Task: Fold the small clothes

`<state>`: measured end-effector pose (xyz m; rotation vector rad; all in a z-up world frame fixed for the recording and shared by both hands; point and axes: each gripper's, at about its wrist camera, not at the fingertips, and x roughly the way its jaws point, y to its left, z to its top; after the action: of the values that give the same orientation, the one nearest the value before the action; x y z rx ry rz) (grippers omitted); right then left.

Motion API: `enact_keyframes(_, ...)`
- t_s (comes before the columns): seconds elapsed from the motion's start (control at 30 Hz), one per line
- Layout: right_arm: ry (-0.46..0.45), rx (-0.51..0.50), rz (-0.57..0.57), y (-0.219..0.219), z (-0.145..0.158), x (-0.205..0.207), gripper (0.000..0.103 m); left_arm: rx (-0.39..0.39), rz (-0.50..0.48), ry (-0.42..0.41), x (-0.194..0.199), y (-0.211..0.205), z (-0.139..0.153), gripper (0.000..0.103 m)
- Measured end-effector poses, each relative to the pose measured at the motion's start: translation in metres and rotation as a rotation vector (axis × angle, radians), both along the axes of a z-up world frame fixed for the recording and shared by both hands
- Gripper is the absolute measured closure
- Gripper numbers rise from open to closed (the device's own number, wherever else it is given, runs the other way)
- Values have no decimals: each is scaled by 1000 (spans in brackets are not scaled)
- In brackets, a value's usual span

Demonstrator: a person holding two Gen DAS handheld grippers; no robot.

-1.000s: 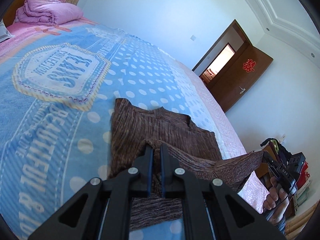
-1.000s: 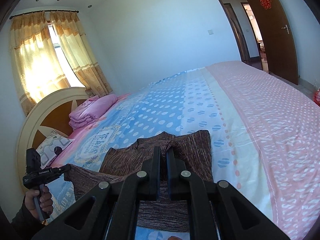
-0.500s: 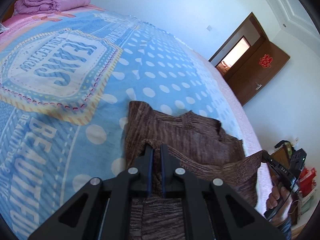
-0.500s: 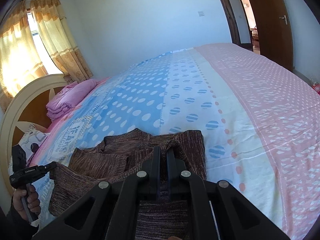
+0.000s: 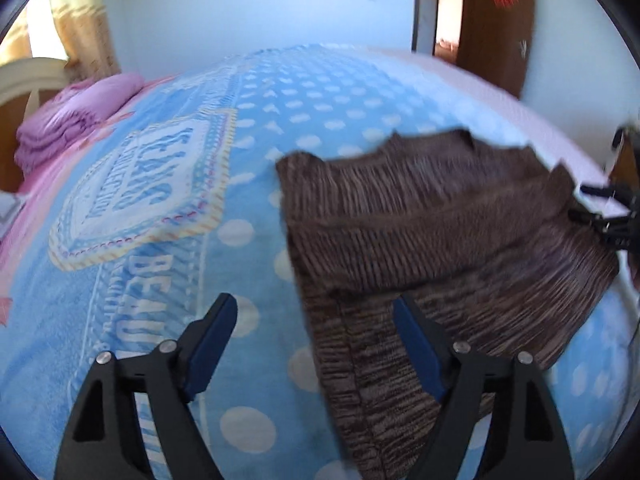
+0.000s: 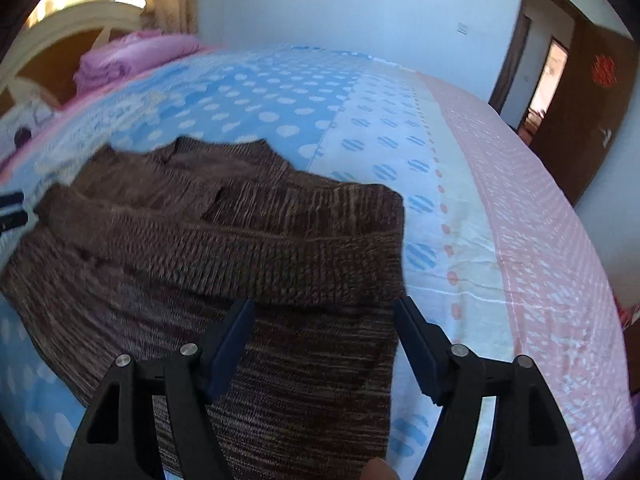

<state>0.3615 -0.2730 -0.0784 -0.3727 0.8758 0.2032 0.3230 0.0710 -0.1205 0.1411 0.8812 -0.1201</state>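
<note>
A brown knitted sweater (image 5: 420, 216) lies on the blue dotted bedspread (image 5: 248, 236), its lower part folded up over its upper part. My left gripper (image 5: 316, 308) hangs over the sweater's left edge. Its jaws are opening wide, and the fabric lies beneath them with no pad pressing on it. My right gripper (image 6: 324, 312) stands over the sweater (image 6: 224, 232) near its right edge. Its jaws are also opening, loose fabric below them. Each gripper shows at the rim of the other's view: the right gripper (image 5: 608, 216) and the left gripper (image 6: 12, 208).
A folded pink quilt (image 5: 76, 120) rests by the cream headboard (image 6: 60, 28) and a patterned pillow (image 6: 24, 124). The pink dotted side of the bed (image 6: 532, 208) runs toward an open brown door (image 6: 592, 92). Curtains (image 5: 80, 36) hang behind the headboard.
Both grippers went from shut on the sweater's hem to wide apart, letting it go. The lifted half now lies folded on the sweater. Both views rolled and dipped toward the bed.
</note>
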Motion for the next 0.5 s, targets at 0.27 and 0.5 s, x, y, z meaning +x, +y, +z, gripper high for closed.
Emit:
enact_keyframes(0.27,-33,-69,-11,17,8,50,30,131,81,-45,54,-11,9,20)
enact_keyframes(0.5,-100,-37,-143,3,33,105,30,29,271,-106,92,30,54,20)
